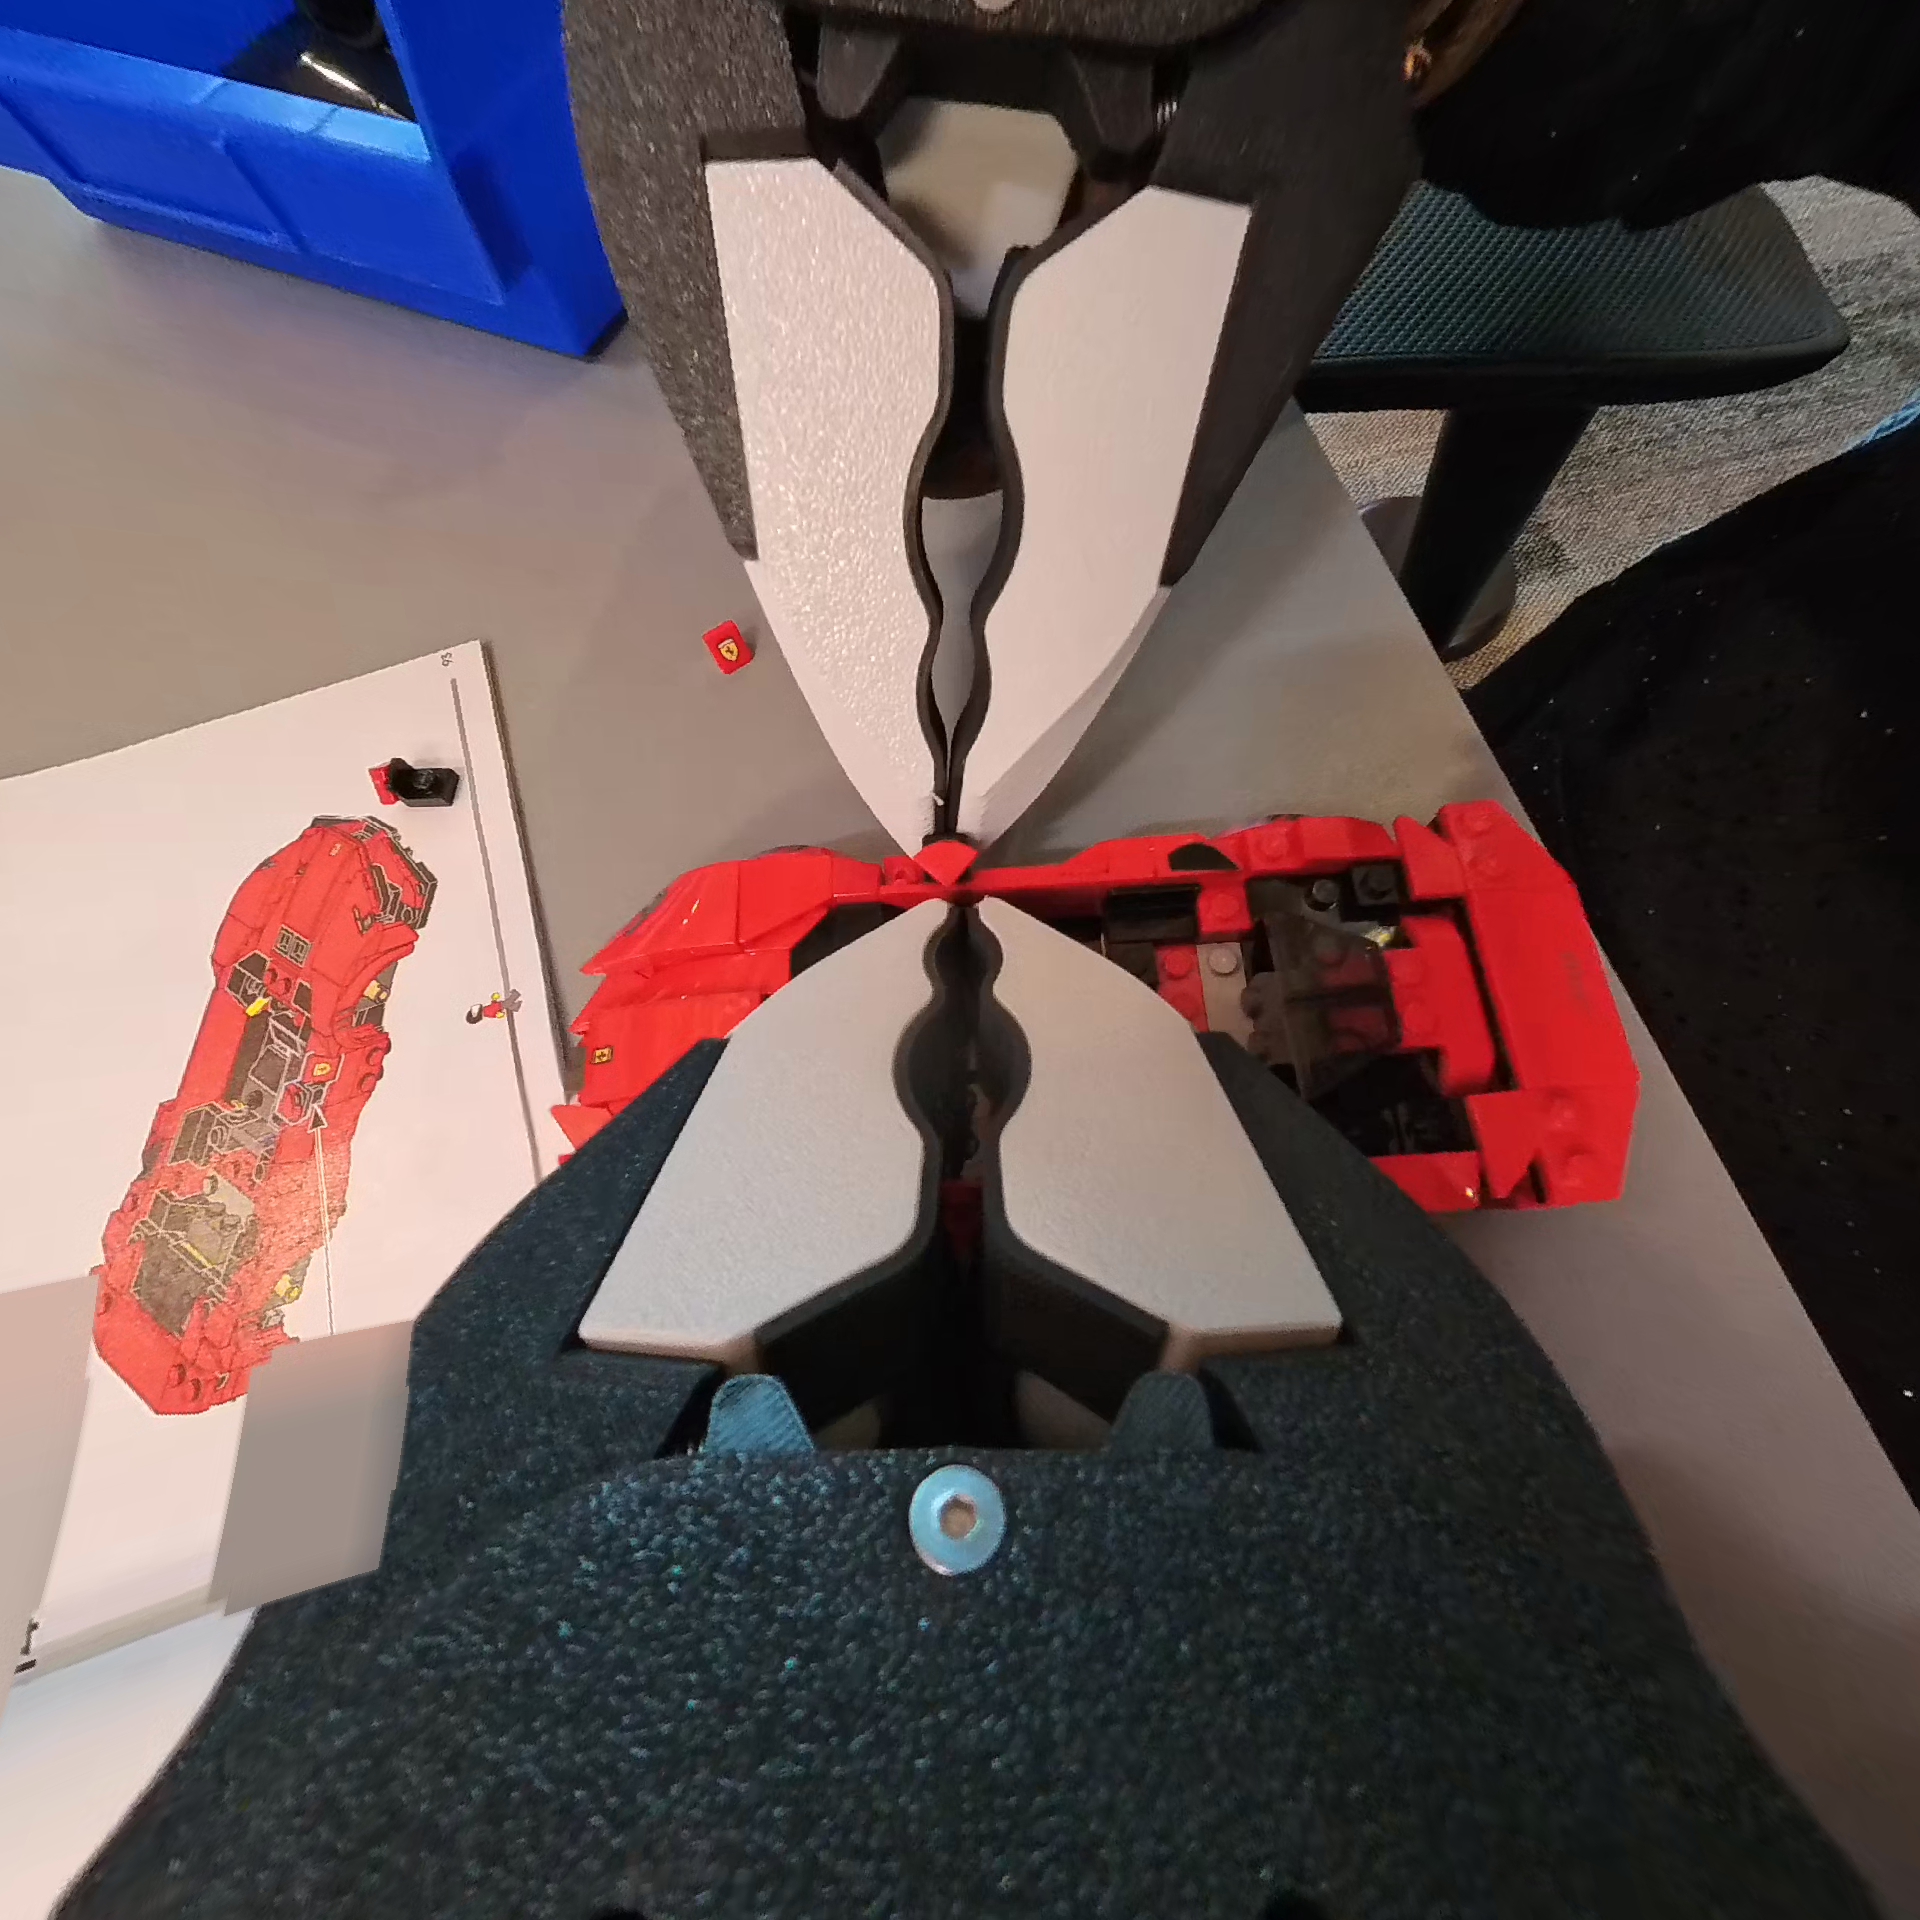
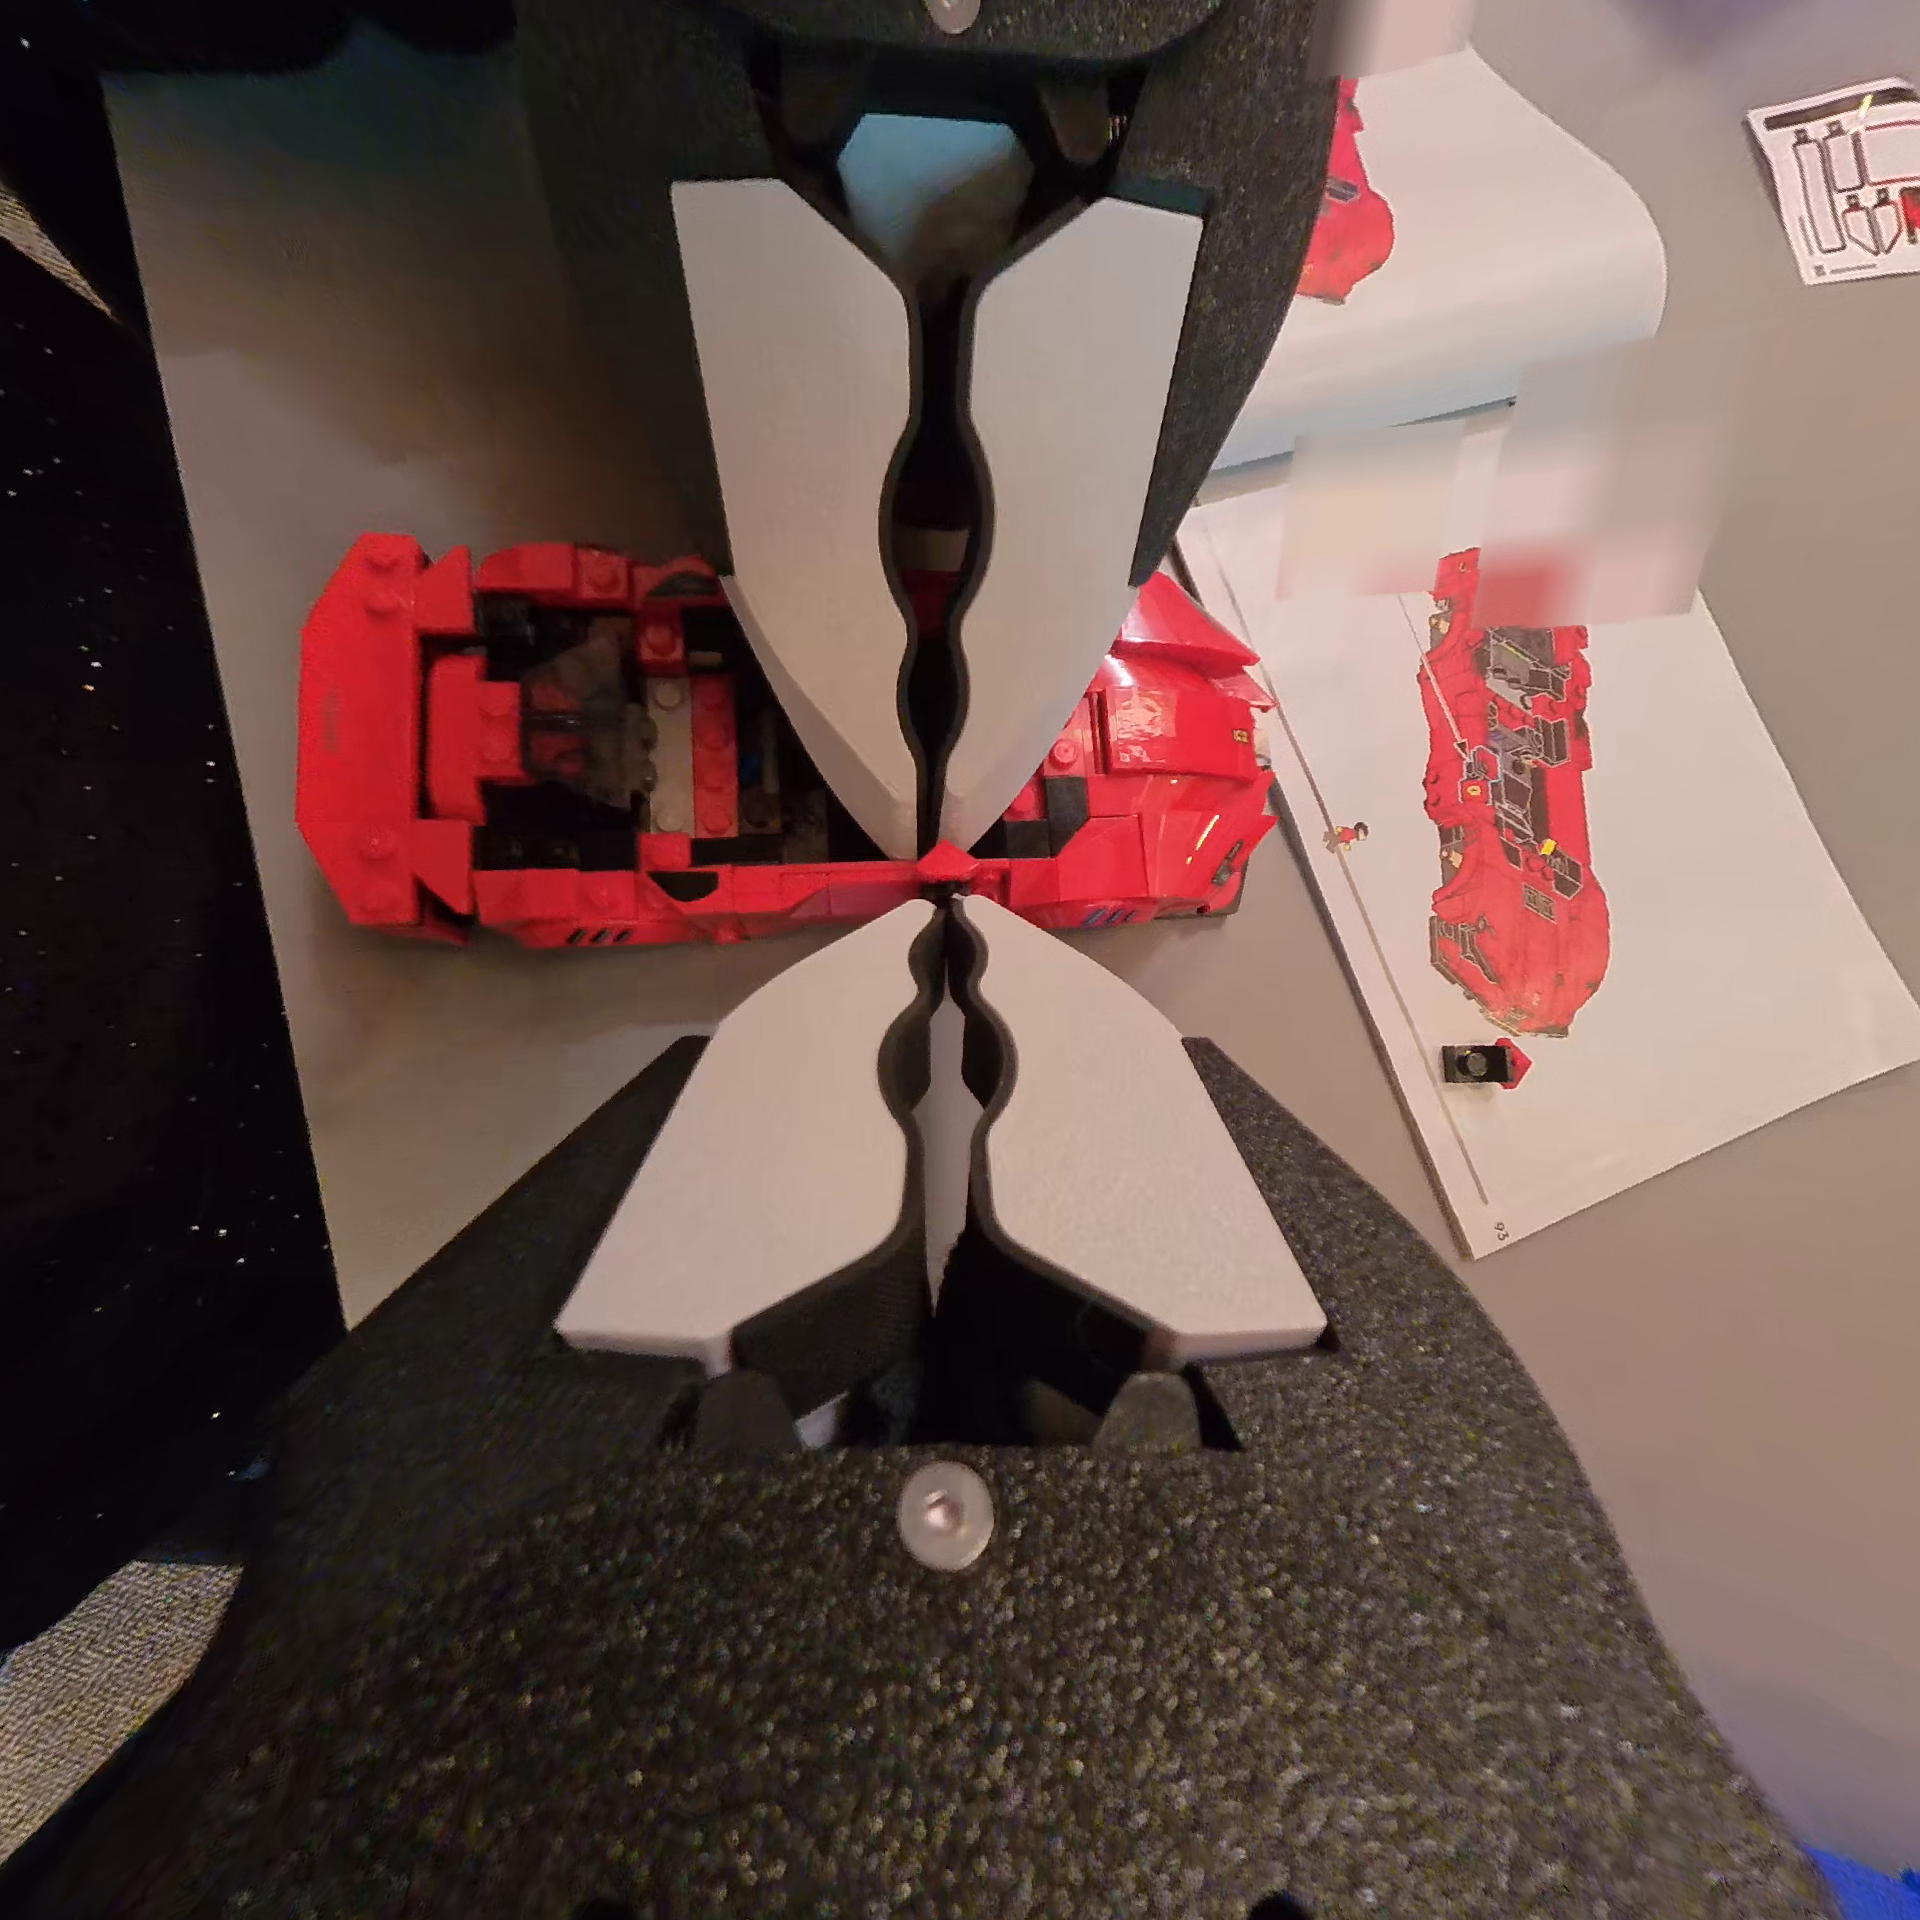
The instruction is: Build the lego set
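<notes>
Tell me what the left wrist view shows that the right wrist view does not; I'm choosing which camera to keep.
Only the left wrist view shows the blue bin, a loose red tile on the table and a chair. Only the right wrist view shows the sticker sheet. Both show the red car, the instruction booklet, the small black and red piece on it, and both tongs meeting tip to tip at a small red piece.

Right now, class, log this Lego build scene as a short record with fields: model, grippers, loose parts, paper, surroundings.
model: red Lego car, roof open, on grey table
left gripper: shut, tips at small red piece on car's side
right gripper: shut, tips meeting same piece
loose parts: small red printed tile; black-and-red piece on instruction booklet
paper: sticker sheet
surroundings: blue bin
</notes>
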Available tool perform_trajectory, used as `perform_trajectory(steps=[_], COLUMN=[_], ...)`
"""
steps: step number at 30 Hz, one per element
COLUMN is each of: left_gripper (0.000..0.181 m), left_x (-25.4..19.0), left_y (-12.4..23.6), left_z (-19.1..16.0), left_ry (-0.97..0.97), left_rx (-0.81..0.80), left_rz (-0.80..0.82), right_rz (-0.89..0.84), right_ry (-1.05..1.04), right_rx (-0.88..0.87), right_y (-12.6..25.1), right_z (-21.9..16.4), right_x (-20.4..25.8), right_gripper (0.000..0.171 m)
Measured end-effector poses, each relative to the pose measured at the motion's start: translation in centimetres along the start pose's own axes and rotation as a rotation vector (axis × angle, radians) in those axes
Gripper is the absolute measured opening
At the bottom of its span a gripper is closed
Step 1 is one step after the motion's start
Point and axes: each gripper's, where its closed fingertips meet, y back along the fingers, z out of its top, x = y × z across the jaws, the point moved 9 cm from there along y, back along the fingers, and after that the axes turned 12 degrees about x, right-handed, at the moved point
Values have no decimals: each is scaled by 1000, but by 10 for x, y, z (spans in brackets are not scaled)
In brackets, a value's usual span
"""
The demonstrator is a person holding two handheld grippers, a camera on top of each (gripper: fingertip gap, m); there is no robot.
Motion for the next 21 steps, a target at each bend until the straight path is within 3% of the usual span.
perform_trajectory(steps=[21], left_gripper=[0], left_x=[-3], left_y=[0], left_z=[0], left_ry=[10], left_rx=[15], left_rz=[-3], right_rz=[2], right_ry=[-17], right_rx=[-16], right_y=[-1], right_z=[-1], right_x=[1], right_gripper=[0])
